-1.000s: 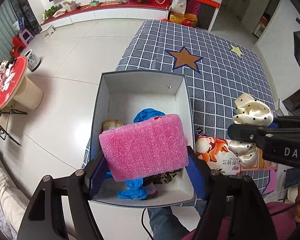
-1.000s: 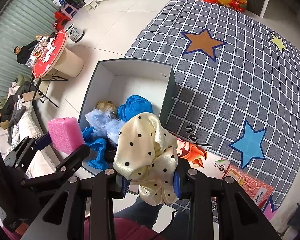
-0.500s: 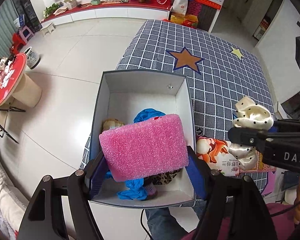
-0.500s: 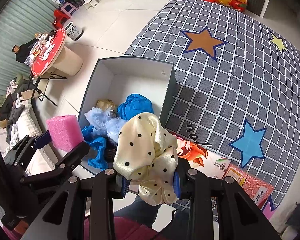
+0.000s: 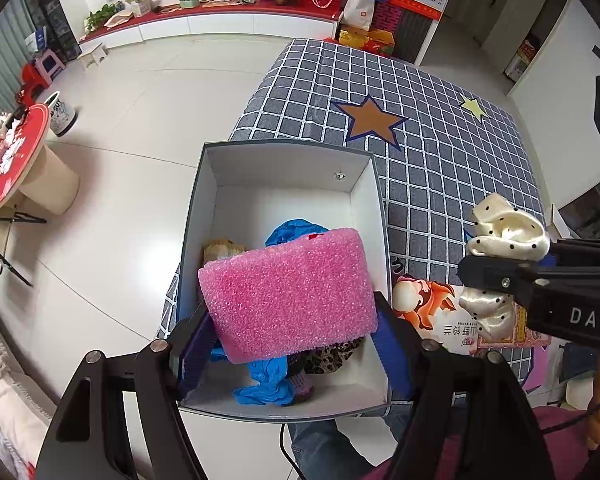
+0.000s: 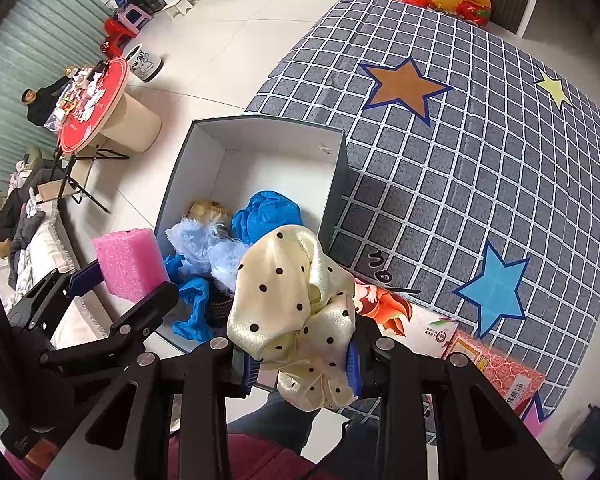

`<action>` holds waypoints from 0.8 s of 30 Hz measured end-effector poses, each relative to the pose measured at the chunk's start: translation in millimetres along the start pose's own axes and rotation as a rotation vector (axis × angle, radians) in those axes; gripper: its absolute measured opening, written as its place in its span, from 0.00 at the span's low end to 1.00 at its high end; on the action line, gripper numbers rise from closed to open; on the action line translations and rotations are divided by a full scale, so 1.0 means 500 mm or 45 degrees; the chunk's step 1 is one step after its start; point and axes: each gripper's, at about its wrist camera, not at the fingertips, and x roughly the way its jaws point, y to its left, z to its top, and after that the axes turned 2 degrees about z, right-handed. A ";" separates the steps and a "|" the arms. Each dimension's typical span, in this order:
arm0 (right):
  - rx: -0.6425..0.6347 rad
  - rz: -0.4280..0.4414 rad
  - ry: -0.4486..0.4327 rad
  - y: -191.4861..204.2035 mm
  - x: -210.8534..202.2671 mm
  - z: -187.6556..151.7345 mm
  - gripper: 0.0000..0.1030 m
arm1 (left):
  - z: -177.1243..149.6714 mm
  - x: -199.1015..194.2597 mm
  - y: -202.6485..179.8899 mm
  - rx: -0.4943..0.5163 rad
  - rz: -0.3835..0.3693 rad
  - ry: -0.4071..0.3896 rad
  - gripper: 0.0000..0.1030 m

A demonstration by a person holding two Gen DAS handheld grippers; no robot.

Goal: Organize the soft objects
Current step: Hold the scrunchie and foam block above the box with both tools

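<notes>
box [image 5: 204, 216] already has a few soft bits in it, left gripper [image 5: 290, 320] clamps the pink sponge [image 5: 288, 294], right gripper [image 6: 298, 360] pinches the dotted scrunchie [image 6: 296, 300], both not dropped in yet

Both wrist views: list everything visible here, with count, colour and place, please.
foam block: 1, pink, held above the box
scrunchie: 1, cream with black dots, held beside the box
box: 1, grey outside, white inside, open, on the mat
blue cloths: several, inside the box
leopard-print fabric: 1, inside the box
mat: 1, grey checked with stars, on the floor
printed packets: 2, on the mat beside the box
round table: 1, red top, far left
left gripper: black, shut on the foam block
right gripper: black, shut on the scrunchie
</notes>
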 end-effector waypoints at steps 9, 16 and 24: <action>-0.008 -0.007 0.012 0.006 0.007 0.007 0.34 | 0.004 0.007 0.001 -0.003 -0.006 0.009 0.73; -0.010 -0.015 0.017 0.007 0.010 0.014 0.34 | 0.006 0.014 0.004 -0.013 -0.013 0.012 0.73; -0.016 -0.022 0.030 0.011 0.022 0.022 0.34 | 0.012 0.036 0.010 -0.041 -0.041 0.055 0.74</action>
